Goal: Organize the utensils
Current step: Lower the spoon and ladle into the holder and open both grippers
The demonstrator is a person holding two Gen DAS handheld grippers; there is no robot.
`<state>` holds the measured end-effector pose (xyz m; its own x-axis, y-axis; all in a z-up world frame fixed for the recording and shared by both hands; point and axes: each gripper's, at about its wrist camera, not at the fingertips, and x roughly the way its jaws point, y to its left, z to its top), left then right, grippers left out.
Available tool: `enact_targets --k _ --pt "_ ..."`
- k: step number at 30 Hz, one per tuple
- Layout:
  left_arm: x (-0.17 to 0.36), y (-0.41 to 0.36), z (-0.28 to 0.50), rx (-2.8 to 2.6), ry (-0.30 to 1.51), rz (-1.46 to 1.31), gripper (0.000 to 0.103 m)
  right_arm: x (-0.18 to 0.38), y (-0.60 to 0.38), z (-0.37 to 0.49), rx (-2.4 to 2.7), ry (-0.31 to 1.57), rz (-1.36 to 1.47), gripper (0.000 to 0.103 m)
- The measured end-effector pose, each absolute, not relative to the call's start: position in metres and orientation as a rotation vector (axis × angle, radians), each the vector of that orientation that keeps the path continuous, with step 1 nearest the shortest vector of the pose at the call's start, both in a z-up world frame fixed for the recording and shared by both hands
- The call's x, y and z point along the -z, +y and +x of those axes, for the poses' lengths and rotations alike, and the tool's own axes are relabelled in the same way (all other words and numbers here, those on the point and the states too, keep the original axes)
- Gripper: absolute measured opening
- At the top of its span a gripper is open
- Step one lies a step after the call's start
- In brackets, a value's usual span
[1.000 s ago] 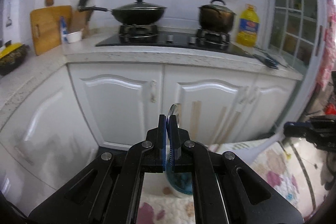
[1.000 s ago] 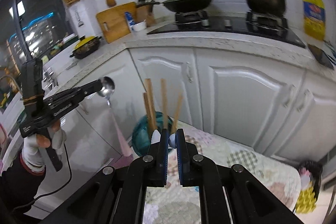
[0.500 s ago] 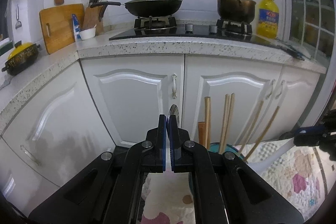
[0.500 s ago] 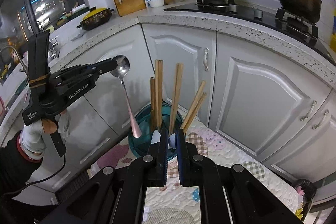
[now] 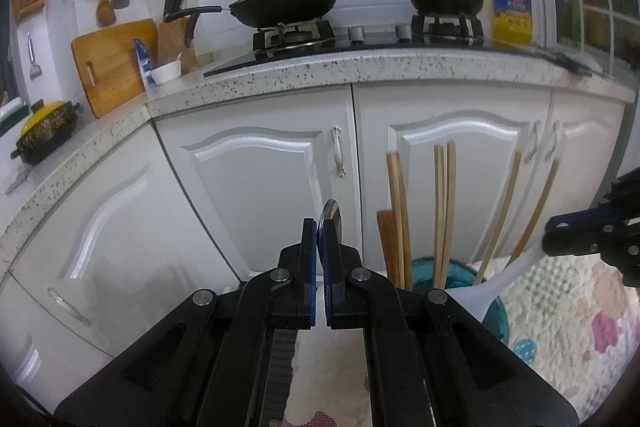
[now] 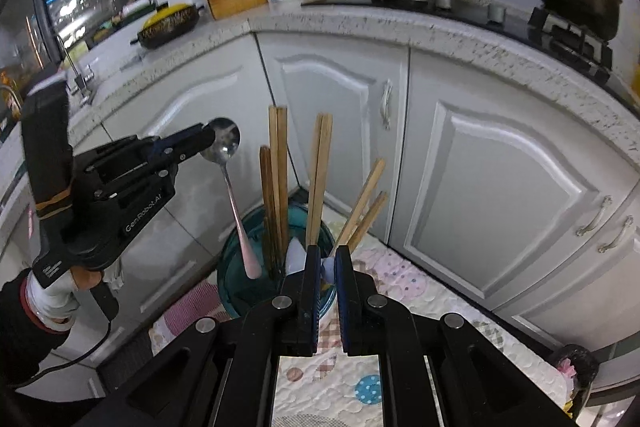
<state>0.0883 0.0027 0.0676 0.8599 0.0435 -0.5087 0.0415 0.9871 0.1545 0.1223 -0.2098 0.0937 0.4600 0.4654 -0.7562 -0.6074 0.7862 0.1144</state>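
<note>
My left gripper (image 5: 319,227) is shut on the bowl of a metal spoon (image 5: 331,218). In the right wrist view that gripper (image 6: 206,137) holds the spoon (image 6: 234,195) by its bowl, handle hanging down into a teal utensil holder (image 6: 236,267). Several wooden chopsticks (image 6: 318,179) stand in the holder; they also show in the left wrist view (image 5: 444,207). My right gripper (image 6: 327,259) is shut on a white spoon (image 6: 296,255) whose other end rests in the holder; the left wrist view shows it (image 5: 508,279) held by the right gripper (image 5: 550,231).
The holder (image 5: 452,275) stands on a patterned quilted cloth (image 6: 400,307). White cabinet doors (image 5: 260,187) are close behind it, under a speckled counter (image 5: 360,67) with a wok, a pot, a yellow oil bottle and a cutting board.
Both grippers have come lower and closer to the teal holder. The metal spoon's handle has moved from beside the holder to hang into it.
</note>
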Motion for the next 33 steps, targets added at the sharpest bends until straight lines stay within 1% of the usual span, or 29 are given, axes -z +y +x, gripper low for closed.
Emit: enact_targets --k 5,12,13,14,16,18,20,22,24,25,27,33 --pt "-0.053 -0.004 0.089 0.005 0.567 0.174 0.001 -0.074 -0.2 0.131 -0.667 0.922 -0.195 0.007" --pt "-0.033 -0.013 0.084 0.029 0.612 0.162 0.002 -0.045 -0.199 0.134 -0.656 0.983 -0.139 0.007" --pt "-0.033 -0.013 0.083 0.032 0.616 0.153 0.002 -0.044 -0.201 0.134 -0.659 0.983 -0.119 0.008" --pt "-0.033 -0.013 0.083 0.034 0.62 0.143 0.002 -0.044 -0.204 0.134 -0.66 0.983 -0.104 0.012" --pt "-0.033 -0.011 0.083 0.036 0.632 0.113 0.003 -0.044 -0.211 0.132 -0.637 0.98 -0.082 0.027" --pt "-0.034 -0.009 0.082 0.04 0.646 0.078 0.003 -0.046 -0.218 0.13 -0.636 0.975 -0.045 0.027" --pt "-0.034 -0.006 0.08 0.047 0.666 0.044 0.007 -0.047 -0.224 0.126 -0.633 0.975 -0.014 0.028" --pt "-0.036 -0.004 0.076 0.053 0.677 0.012 0.017 -0.048 -0.231 0.12 -0.621 0.966 0.01 0.028" --pt "-0.039 -0.004 0.071 0.05 0.668 -0.003 0.021 -0.049 -0.233 0.115 -0.613 0.961 0.017 0.028" --pt "-0.042 -0.003 0.068 0.047 0.664 -0.009 0.029 -0.049 -0.234 0.113 -0.609 0.958 0.017 0.028" --pt "-0.046 0.0 0.062 0.046 0.658 -0.032 0.042 -0.05 -0.236 0.108 -0.598 0.949 0.03 0.028" --pt "-0.054 0.005 0.043 0.04 0.651 -0.055 0.042 -0.061 -0.243 0.093 -0.573 0.906 0.072 0.028"
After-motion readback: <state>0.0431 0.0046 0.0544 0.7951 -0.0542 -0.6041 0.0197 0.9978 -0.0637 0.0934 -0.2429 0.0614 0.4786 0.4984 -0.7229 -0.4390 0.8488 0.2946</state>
